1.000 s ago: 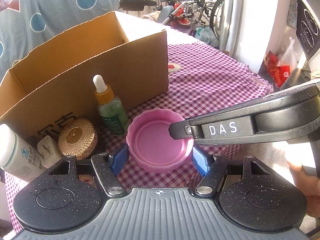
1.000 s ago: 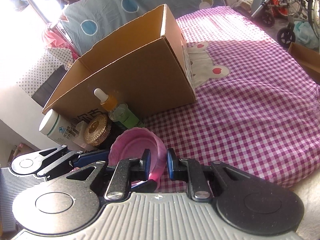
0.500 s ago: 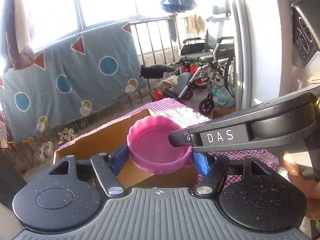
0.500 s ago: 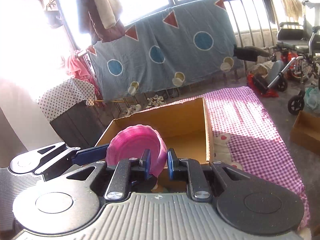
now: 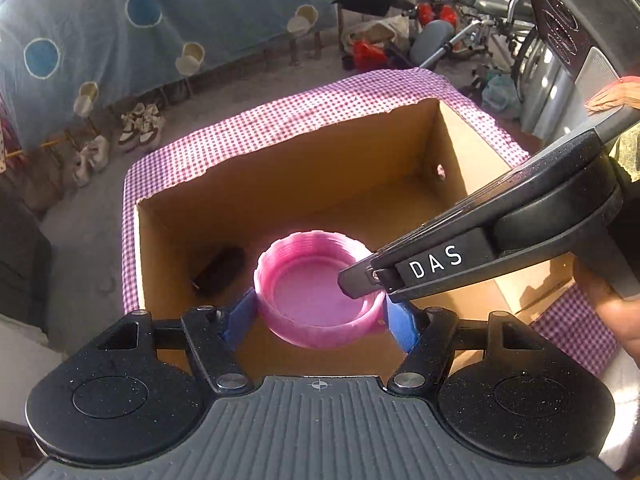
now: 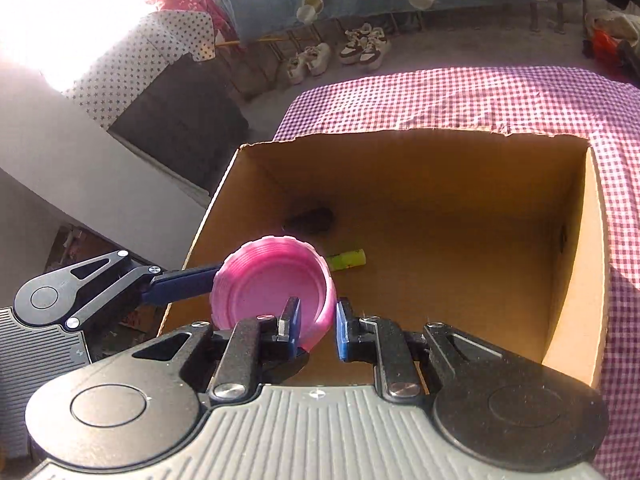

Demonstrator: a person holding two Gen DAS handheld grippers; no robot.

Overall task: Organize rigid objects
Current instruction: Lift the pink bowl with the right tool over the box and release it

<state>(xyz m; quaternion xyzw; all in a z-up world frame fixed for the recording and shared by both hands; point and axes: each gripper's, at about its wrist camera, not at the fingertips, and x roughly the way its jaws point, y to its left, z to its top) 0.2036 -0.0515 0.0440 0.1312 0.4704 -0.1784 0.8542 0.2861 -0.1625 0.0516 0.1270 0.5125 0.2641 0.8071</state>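
Purple checked cloth [image 5: 352, 100] over the bench, sunlit at its 12 o'clock edge. Open cardboard box [image 5: 304, 168] on it, a dark object [image 5: 218, 266] and a yellow-green tube [image 6: 348, 258] on its floor. Pink lid [image 5: 316, 292] held above the box: left tool [image 5: 320, 320] clamped across its sides, right tool [image 6: 318, 326] pinching its rim. Beyond, at 12 o'clock, grey floor, shoes [image 5: 142, 126], blue spotted sheet [image 5: 100, 32]; wheelchair [image 5: 472, 16] at 1 o'clock.

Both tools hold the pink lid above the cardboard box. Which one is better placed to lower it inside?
Probably the left tool. Its fingers clamp the pink lid across its full width, centred above the cardboard box. The right tool only pinches one rim wall, a weaker hold.
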